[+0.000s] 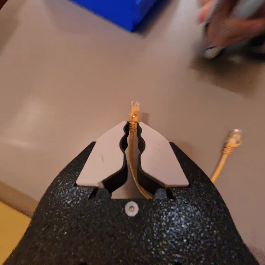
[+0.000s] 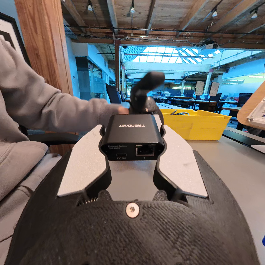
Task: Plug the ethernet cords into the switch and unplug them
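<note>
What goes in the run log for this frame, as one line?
left gripper: shut on yellow cord | right gripper: shut on black switch | second cord: lying on table | nothing plugged in the visible port

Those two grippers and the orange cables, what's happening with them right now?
A person is working two handheld grippers at a grey table. The left gripper is shut on an orange ethernet cord just behind its plug, which points forward in the air. The right gripper clamps a small black switch, its one visible port empty. A second orange cord lies loose on the table. Nothing is plugged in that can be seen.
</note>
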Demonstrator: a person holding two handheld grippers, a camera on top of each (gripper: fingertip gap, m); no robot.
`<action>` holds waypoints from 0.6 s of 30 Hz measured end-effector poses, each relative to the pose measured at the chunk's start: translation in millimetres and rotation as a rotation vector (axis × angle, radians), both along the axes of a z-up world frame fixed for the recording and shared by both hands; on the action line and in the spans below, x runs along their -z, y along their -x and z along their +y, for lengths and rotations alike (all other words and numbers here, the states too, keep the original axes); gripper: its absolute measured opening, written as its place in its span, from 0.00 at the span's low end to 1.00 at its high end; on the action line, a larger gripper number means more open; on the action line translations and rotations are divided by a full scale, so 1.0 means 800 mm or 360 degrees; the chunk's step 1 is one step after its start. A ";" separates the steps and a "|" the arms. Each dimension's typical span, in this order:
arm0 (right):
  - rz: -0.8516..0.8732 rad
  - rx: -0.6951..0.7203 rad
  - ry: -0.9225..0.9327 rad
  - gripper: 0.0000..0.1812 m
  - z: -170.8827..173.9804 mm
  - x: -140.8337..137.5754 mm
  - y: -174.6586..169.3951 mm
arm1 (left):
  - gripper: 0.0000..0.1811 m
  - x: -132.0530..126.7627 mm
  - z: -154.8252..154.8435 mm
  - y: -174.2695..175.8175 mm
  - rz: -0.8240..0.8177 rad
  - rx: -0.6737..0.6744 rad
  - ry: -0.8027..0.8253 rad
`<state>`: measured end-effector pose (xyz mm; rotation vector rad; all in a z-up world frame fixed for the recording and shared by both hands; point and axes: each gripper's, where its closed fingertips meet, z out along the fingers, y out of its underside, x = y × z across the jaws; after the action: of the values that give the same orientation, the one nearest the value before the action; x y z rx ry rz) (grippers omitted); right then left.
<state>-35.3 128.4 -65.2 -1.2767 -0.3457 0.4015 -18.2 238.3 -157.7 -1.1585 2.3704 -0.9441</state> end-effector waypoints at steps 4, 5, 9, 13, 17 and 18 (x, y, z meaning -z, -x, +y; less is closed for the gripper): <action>-0.0015 -0.0015 -0.0008 0.41 -0.001 0.000 0.003 | 0.05 -0.057 -0.066 0.034 0.0012 0.0327 -0.0040; -0.0017 -0.0009 -0.0008 0.41 -0.001 0.000 0.002 | 0.05 -0.069 -0.076 0.041 0.0022 0.0374 -0.0067; -0.0074 -0.0004 0.0033 0.41 0.004 0.005 0.008 | 0.05 -0.102 -0.103 0.055 0.0083 0.0438 -0.0102; -0.0139 0.0015 0.0090 0.41 0.010 0.011 0.013 | 0.05 -0.108 -0.104 0.059 0.0162 0.0447 -0.0205; -0.0167 0.0008 0.0112 0.41 0.012 0.014 0.016 | 0.05 -0.103 -0.104 0.060 0.0198 0.0452 -0.0226; -0.0176 0.0007 0.0121 0.41 0.013 0.015 0.017 | 0.05 -0.103 -0.104 0.059 0.0196 0.0448 -0.0220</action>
<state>-49.0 138.8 -77.3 -1.3768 -0.4242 0.3436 -65.2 154.9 -75.3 -0.8693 2.7013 -0.7955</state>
